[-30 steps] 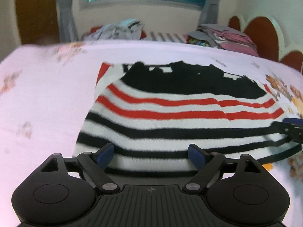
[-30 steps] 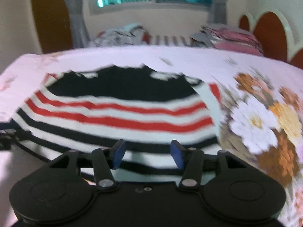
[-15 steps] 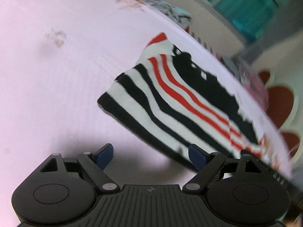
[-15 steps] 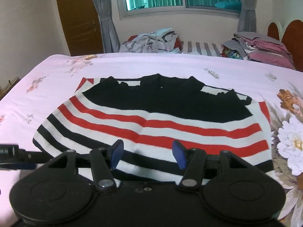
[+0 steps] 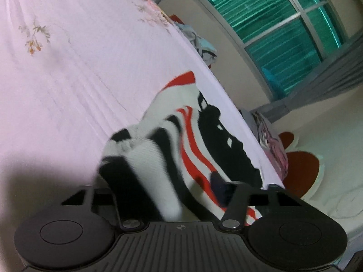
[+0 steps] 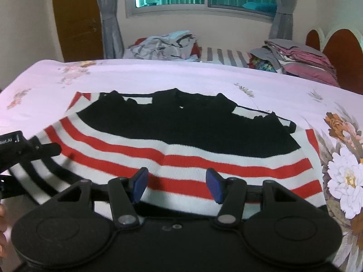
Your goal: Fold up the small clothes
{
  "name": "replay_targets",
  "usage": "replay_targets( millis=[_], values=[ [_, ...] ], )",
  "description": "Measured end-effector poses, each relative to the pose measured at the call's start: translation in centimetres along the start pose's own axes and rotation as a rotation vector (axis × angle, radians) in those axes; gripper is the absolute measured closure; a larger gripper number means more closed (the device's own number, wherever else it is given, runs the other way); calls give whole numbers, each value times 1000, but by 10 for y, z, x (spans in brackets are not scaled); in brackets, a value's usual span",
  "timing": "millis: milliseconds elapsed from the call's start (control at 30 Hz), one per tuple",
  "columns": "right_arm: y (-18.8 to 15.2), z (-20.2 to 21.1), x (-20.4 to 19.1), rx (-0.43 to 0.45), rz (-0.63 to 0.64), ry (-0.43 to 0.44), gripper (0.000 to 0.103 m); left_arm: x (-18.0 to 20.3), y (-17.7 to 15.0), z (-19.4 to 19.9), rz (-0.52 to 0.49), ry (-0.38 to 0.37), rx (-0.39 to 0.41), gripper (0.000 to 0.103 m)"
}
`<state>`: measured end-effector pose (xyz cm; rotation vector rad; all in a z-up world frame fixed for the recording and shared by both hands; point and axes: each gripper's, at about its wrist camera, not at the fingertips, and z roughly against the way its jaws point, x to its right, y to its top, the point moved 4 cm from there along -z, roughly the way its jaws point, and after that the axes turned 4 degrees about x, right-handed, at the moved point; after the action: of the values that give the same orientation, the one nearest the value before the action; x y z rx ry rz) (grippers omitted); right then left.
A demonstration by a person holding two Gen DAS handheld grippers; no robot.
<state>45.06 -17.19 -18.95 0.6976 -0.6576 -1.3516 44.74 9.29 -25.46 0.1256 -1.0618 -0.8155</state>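
1. The striped sweater (image 6: 181, 149), banded in black, white and red, lay spread flat on the pink floral bed (image 6: 158, 74), its black upper part toward the window and its hem toward the camera.

2. The left gripper (image 5: 172, 192) had rolled onto its side and sunk to the sweater's left edge, where a second before it had hovered level over the hem with its jaws wide. Its jaws had just been closing, and the knit edge was bunched between them. One finger (image 5: 219, 190) lay on top of the fabric and the other was hidden under it. It appeared to pinch the edge, though the blur left the firmness of contact uncertain.

3. In the right wrist view the left gripper entered from the left border, level with the lower stripes.

4. The right gripper (image 6: 178, 184) hung over the near hem with its blue pads (image 6: 139, 182) spread and nothing between them. It had drifted across the garment but held the same gap as before.

5. Judgement: the left side was secured for a fold, while the right had yet to take the fabric, so the fold was only starting.

6. Beyond the bed, a loose heap of clothes (image 6: 163, 46) and a folded stack (image 6: 299, 61) lay well apart from the sweater.
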Motion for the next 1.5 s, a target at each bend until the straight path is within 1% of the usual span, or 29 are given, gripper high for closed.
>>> replay_targets(
  millis=[33,67,100,167,233,300,333,500,600,700,733,900,967,1033,1100,1133,1167,1200,1233,1300,1367,1433,1500],
  values=[
    [-2,-4,-1,-10,8,-17,48,-2,1,-2,8,-4,3,63],
    [-6,-10,-2,-34,18,-26,49,-5,1,-4,20,-3,4,71],
    [-11,-16,-3,-52,25,-29,49,-7,1,-6,31,-1,6,76],
    [-16,-18,-4,-33,40,-36,47,-7,0,-8,25,-1,10,77],
    [-16,-19,-6,-36,49,-43,46,-4,0,-10,18,2,16,80],
    [-17,-20,-6,-29,59,-37,46,-2,2,-7,24,-1,26,87],
    [-17,-19,-5,-24,61,-30,46,2,3,-5,7,-6,38,87],
    [-14,-16,4,-20,35,26,45,38,6,8,-104,-35,92,88],
    [-7,-8,17,-12,-32,87,44,81,7,14,-220,-93,104,89],
    [-1,5,38,26,-75,106,44,129,2,13,-347,-160,96,89],
    [0,10,47,36,-87,105,44,144,-3,11,-374,-182,86,89],
    [-3,34,106,59,-159,56,44,215,-47,-10,-506,-306,2,89],
    [-10,40,130,52,-188,25,44,235,-76,-19,-589,-338,-47,89],
    [-18,44,154,34,-219,-7,44,246,-111,-31,-696,-329,-120,88],
    [-26,49,176,21,-260,-30,44,248,-139,-39,-785,-309,-198,88],
    [-29,51,185,19,-281,-36,44,246,-151,-40,-829,-283,-212,87],
    [-31,52,193,17,-302,-36,44,245,-158,-36,-858,-273,-206,81],
    [-31,54,200,16,-322,-25,44,245,-161,-33,-881,-279,-203,68],
    [-31,55,205,20,-334,-18,44,246,-163,-28,-893,-289,-209,61],
    [-26,55,211,33,-362,-2,44,248,-167,-17,-915,-316,-224,37],
    [-20,56,214,47,-395,32,43,249,-172,2,-964,-340,-240,30],
    [-14,52,214,46,-429,87,43,246,-180,24,-991,-364,-261,30],
    [-10,44,209,19,-465,160,43,244,-175,38,-959,-384,-265,30]
  ],
)
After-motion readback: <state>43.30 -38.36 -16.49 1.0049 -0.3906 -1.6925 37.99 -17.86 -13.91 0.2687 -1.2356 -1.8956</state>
